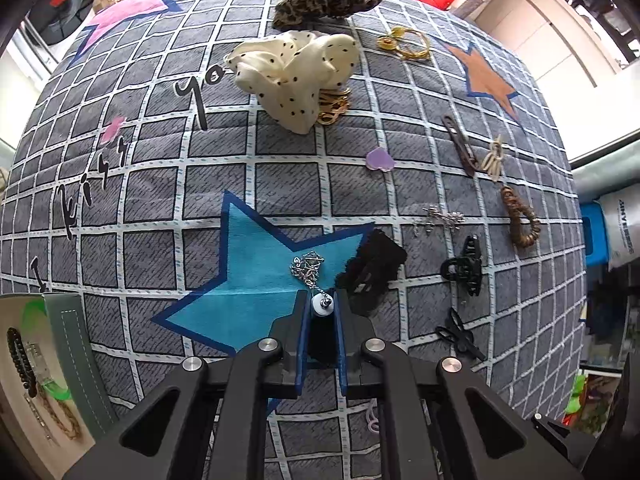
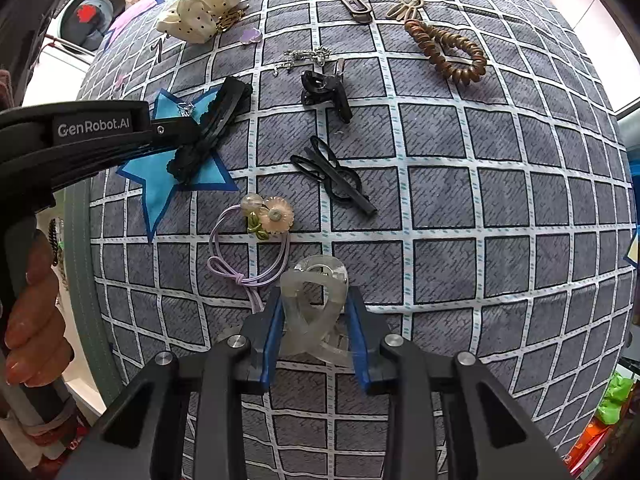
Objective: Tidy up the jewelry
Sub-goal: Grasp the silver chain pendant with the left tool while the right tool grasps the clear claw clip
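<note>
Nearest the lens on the left side, the left gripper (image 1: 323, 308) has its blue fingers (image 1: 303, 332) pinching a small white bead at the end of a silver necklace (image 1: 307, 270), whose chain lies bunched just ahead on the blue star (image 1: 248, 268) printed on the checked cloth (image 1: 160, 184). The right gripper (image 2: 314, 312) is closed around a clear claw clip (image 2: 312, 304), its fingers pressed against both sides, close to the near edge of the cloth beside a lilac hair tie with a flower charm (image 2: 256, 232). This looks like the pick-up step for two items at once. Next, each piece probably needs lifting clear and carrying to the open box (image 1: 64, 356) at the near left corner, where a dark chain already lies; the necklace may drag or snag on the black lace bow clip (image 1: 370, 268) touching the star's edge. The necklace runs away from the left fingers toward the far edge, its long axis roughly in line with them. The claw clip's long axis also follows the fingers' line, its looped end pointing away from the camera.
</note>
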